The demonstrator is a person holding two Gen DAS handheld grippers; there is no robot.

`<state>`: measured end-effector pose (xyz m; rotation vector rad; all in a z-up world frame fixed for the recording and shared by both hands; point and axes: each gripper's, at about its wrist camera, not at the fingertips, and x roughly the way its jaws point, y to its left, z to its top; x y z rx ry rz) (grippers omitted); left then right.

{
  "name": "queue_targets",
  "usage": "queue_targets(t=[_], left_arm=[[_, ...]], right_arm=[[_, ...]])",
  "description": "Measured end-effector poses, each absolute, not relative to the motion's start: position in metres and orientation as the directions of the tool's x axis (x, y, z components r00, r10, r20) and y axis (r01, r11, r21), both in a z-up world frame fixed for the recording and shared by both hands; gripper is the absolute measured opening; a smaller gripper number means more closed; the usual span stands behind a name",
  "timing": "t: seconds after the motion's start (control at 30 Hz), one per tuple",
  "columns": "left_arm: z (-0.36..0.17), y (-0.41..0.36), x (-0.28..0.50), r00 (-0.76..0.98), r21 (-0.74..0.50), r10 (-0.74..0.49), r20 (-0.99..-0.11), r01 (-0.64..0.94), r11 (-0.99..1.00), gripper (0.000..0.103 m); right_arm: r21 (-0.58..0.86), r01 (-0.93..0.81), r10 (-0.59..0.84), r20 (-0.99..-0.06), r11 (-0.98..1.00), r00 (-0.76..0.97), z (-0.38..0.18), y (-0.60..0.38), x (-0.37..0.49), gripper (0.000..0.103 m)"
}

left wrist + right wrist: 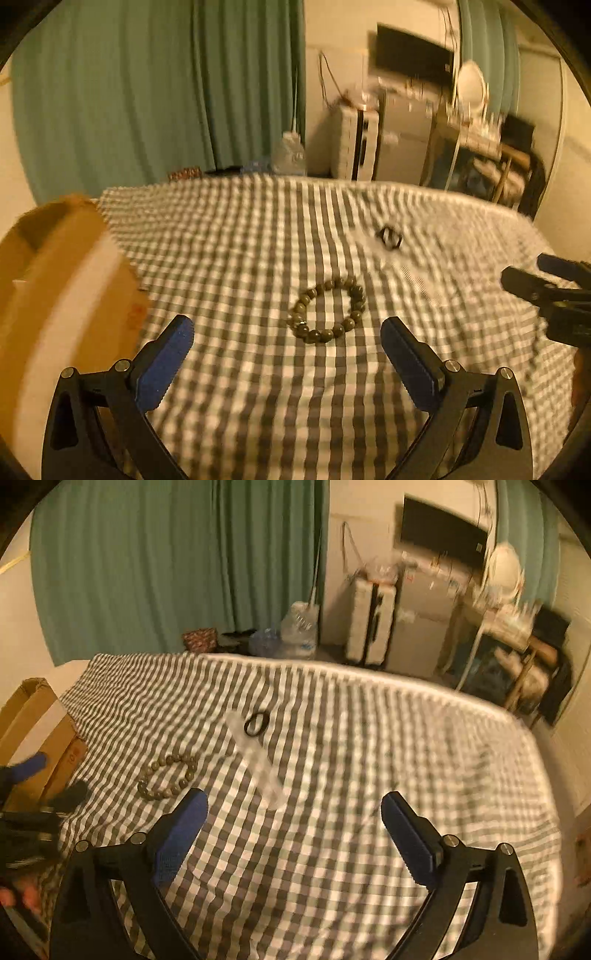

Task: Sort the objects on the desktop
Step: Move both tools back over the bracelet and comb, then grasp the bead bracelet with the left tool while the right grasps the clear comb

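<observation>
A bead bracelet (327,310) of dull green beads lies flat on the checked cloth (240,258), just ahead of my left gripper (288,325), which stands open and empty. Farther off a small black ring (388,236) rests on a clear plastic strip. In the right wrist view the bead bracelet (167,776) sits left of my right gripper (295,801), also open and empty, and the black ring (255,723) lies on the clear strip (258,760) ahead of it. The right gripper (554,291) shows at the left view's right edge; the left gripper (40,775) shows at the right view's left edge.
An open cardboard box (55,295) stands at the left edge of the cloth; the cardboard box (37,738) shows behind the left gripper too. Beyond the far edge are green curtains (147,92), a suitcase (371,620), bags and a cluttered desk (509,635).
</observation>
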<state>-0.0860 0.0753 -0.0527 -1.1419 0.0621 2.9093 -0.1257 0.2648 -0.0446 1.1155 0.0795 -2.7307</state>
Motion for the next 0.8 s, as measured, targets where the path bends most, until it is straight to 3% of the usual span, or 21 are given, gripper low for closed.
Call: queue_targets(t=[0.17, 0.3, 0.43, 0.5, 0.6, 0.63, 0.7, 0.77, 0.8], left_arm=[[-0.089, 0.094, -0.129, -0.689, -0.002, 0.053, -0.722, -0.075, -0.997, 0.103], [-0.117, 0.099, -0.154, -0.651, 0.026, 0.028, -0.758, -0.072, -0.997, 0.103], [-0.140, 0.088, -0.167, -0.618, -0.054, 0.081, -0.782, -0.062, -0.997, 0.103], [-0.140, 0.088, -0.167, -0.623, -0.061, 0.090, -0.777, -0.067, -0.996, 0.103], [-0.142, 0.090, -0.167, -0.618, -0.067, 0.106, -0.779, -0.087, -0.994, 0.103], [-0.141, 0.088, -0.165, -0.617, -0.076, 0.117, -0.778, -0.093, -0.993, 0.101], [-0.139, 0.088, -0.161, -0.622, -0.064, 0.120, -0.774, -0.110, -0.992, 0.088], [-0.134, 0.083, -0.152, -0.623, -0.058, 0.141, -0.769, -0.152, -0.987, 0.058], [-0.132, 0.084, -0.148, -0.618, -0.052, 0.151, -0.771, -0.176, -0.983, 0.050]], right_arm=[[0.037, 0.280, -0.222, -0.711, -0.959, -0.668, -0.074, 0.251, -0.160, 0.087], [0.026, 0.324, -0.245, -0.714, -0.946, -0.656, -0.094, 0.236, -0.180, 0.086], [0.029, 0.349, -0.251, -0.748, -0.937, -0.614, -0.121, 0.227, -0.194, 0.084], [0.016, 0.349, -0.235, -0.767, -0.937, -0.597, -0.130, 0.225, -0.199, 0.072], [-0.007, 0.352, -0.224, -0.758, -0.936, -0.612, -0.134, 0.222, -0.201, 0.068], [-0.017, 0.347, -0.213, -0.762, -0.938, -0.612, -0.134, 0.221, -0.203, 0.065], [-0.027, 0.338, -0.197, -0.767, -0.941, -0.611, -0.131, 0.220, -0.203, 0.037], [-0.037, 0.342, -0.187, -0.781, -0.939, -0.596, -0.128, 0.218, -0.199, 0.030], [-0.043, 0.342, -0.178, -0.790, -0.939, -0.586, -0.128, 0.216, -0.196, 0.028]])
